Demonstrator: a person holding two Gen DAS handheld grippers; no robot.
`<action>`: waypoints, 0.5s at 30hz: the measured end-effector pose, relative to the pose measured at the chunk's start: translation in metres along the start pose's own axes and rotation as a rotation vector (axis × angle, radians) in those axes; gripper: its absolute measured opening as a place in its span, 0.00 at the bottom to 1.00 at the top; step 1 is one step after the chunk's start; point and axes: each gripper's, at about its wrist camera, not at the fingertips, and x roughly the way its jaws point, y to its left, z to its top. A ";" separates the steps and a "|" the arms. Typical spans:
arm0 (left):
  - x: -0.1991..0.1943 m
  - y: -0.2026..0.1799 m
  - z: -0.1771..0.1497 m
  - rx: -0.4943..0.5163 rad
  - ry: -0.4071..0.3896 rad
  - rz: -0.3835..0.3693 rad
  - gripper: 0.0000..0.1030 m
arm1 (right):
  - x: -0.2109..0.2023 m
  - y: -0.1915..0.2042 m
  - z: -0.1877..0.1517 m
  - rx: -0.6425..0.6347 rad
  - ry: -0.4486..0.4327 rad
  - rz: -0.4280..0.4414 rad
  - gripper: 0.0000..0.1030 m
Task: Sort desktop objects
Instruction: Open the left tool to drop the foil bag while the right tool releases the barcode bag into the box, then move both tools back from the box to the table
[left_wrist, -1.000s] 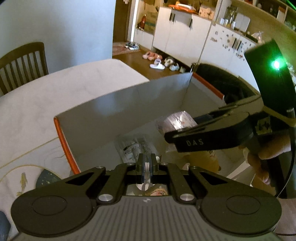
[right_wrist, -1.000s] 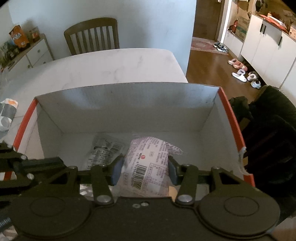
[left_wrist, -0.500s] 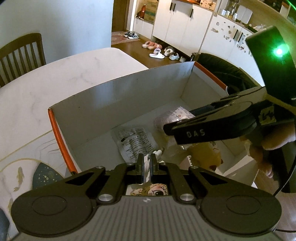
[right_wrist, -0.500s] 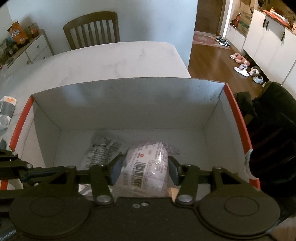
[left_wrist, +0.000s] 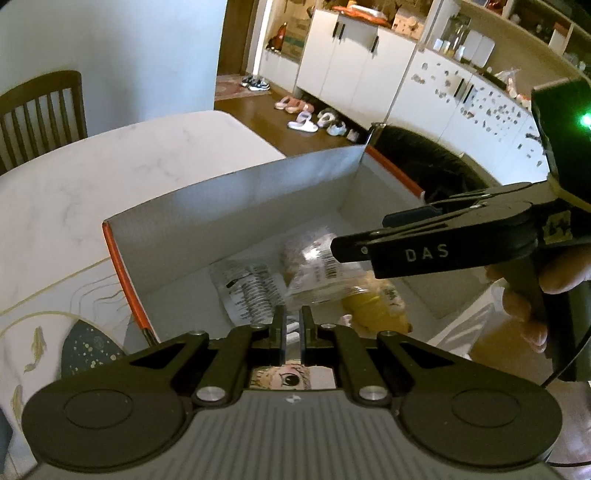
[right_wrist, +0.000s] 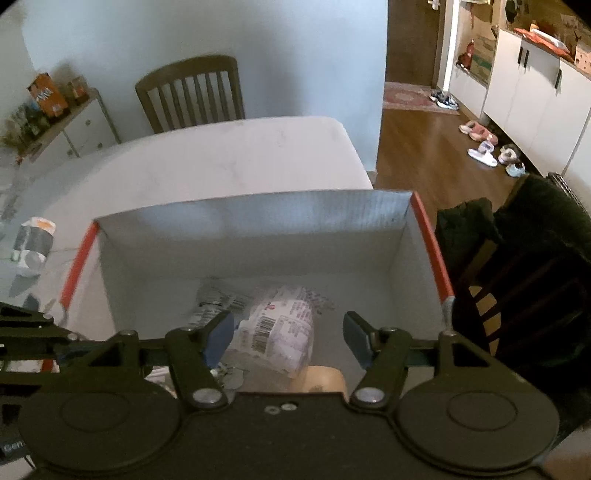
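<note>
Right gripper (right_wrist: 288, 338) poised over an open cardboard box (right_wrist: 255, 218) with orange edges, standing on the white bench (right_wrist: 207, 162). Fingers (right_wrist: 218, 336) released and just now spreading wider, blue pads clear of the pink printed packet (right_wrist: 284, 332) with a barcode that lies below and between them on the box floor, nearer the left pad than the right. Just left of that packet, beyond the left finger, a clear wrapper with black print (right_wrist: 212, 308), also on the box floor. Under the near end of the packet, a tan item partly hidden by the gripper body, kind not clear.

Left gripper (left_wrist: 293, 328) aimed down into the same box (left_wrist: 236, 206) from its near left corner, fingers (left_wrist: 279, 325) clenched with only a thin slit between the tips and nothing seen held there. Ahead of the tips, the clear wrapper (left_wrist: 247, 291); to their right, the pink packet (left_wrist: 314, 266) and a yellow soft item (left_wrist: 373, 306). Right of the fingers and above the box, the other gripper (left_wrist: 373, 240), gripped by a hand (left_wrist: 535, 291). Beneath the closed fingers, a card with a cartoon eye (left_wrist: 288, 376).
</note>
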 end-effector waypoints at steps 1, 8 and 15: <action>-0.004 -0.001 -0.001 0.000 -0.008 -0.004 0.05 | -0.005 0.000 -0.001 -0.005 -0.007 0.004 0.64; -0.026 -0.006 -0.009 -0.001 -0.044 -0.020 0.05 | -0.035 0.000 -0.008 -0.009 -0.047 0.051 0.64; -0.052 -0.005 -0.024 -0.011 -0.104 -0.007 0.05 | -0.062 0.016 -0.016 -0.005 -0.088 0.114 0.65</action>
